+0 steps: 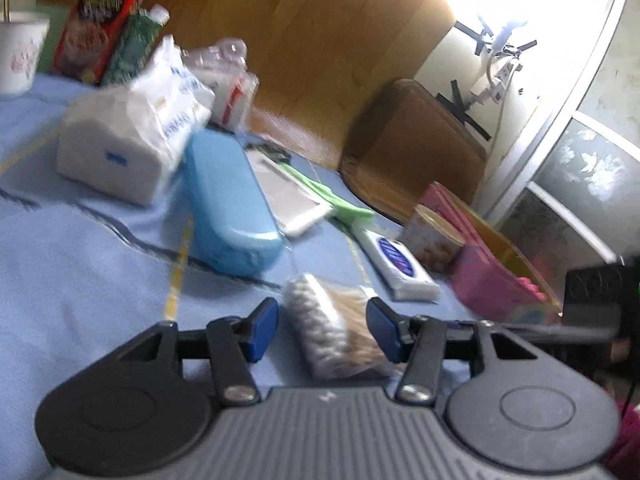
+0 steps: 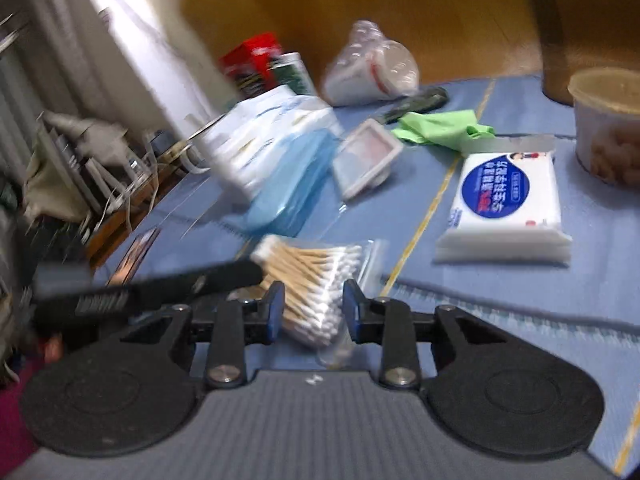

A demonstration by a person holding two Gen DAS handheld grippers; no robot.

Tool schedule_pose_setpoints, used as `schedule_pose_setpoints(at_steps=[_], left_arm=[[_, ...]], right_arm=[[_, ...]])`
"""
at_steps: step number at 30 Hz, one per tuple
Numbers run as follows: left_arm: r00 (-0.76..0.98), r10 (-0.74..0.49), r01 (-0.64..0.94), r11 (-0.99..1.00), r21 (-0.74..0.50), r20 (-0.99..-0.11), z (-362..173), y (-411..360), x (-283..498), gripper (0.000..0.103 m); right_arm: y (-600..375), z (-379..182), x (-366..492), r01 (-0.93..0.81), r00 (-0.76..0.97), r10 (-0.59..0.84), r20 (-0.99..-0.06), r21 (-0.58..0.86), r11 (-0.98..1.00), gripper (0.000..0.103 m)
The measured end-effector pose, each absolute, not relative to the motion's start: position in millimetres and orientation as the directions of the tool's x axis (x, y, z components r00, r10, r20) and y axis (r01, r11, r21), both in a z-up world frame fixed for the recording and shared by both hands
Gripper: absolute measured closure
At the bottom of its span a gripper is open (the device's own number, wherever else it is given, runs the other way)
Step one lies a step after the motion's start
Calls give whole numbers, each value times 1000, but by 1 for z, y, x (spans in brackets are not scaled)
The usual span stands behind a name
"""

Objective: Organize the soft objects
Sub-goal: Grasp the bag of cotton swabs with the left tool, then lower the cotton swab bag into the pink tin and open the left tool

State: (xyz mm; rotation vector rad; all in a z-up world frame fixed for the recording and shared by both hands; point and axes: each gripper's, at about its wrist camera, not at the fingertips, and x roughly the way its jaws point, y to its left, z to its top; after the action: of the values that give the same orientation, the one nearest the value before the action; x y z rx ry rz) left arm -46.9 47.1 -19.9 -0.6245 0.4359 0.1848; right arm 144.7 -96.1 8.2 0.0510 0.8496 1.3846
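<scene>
A bench under a light blue cloth [image 2: 500,300] carries a bag of cotton swabs [image 2: 308,276], a white wipes pack [image 2: 508,204], a blue case [image 1: 228,208], a bagged tissue pack [image 1: 128,140], a green cloth [image 2: 440,128], a lidded tub [image 2: 608,124] and a pink box [image 1: 488,276].

Home: cluttered tablecloth [image 1: 80,264]; tissue pack [image 2: 506,208]; curtains [image 2: 60,40]

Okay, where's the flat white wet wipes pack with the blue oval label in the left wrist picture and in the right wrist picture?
Left wrist view: the wet wipes pack lies right of centre on the blue cloth, just beyond the bag of cotton swabs.
Right wrist view: the pack lies at right, past the yellow stripe, below the tub.
Shared landmark: the bag of cotton swabs, at the bottom centre of both views.
</scene>
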Motion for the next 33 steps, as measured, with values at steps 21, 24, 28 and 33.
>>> schedule_pose_setpoints(at_steps=[21,24,28,33], left_arm=[[895,-24,-196,876,-441,-445,17,3,-2,63],[901,-68,-122,909,-398,-429,36,-17,34,63],[907,-129,-11,945,-328,-401,57,-54,89,62],[892,-211,102,955,-279,-399,66,-105,164,61]], right_arm=[[-113,14,96,-932,309,846,-434,37,360,58],[-132,25,102,-886,444,816,-369,-44,462,58],[-165,35,127,-797,591,746,-306,-76,600,58],[-213,39,170,-682,713,641,-285,-68,728,58]])
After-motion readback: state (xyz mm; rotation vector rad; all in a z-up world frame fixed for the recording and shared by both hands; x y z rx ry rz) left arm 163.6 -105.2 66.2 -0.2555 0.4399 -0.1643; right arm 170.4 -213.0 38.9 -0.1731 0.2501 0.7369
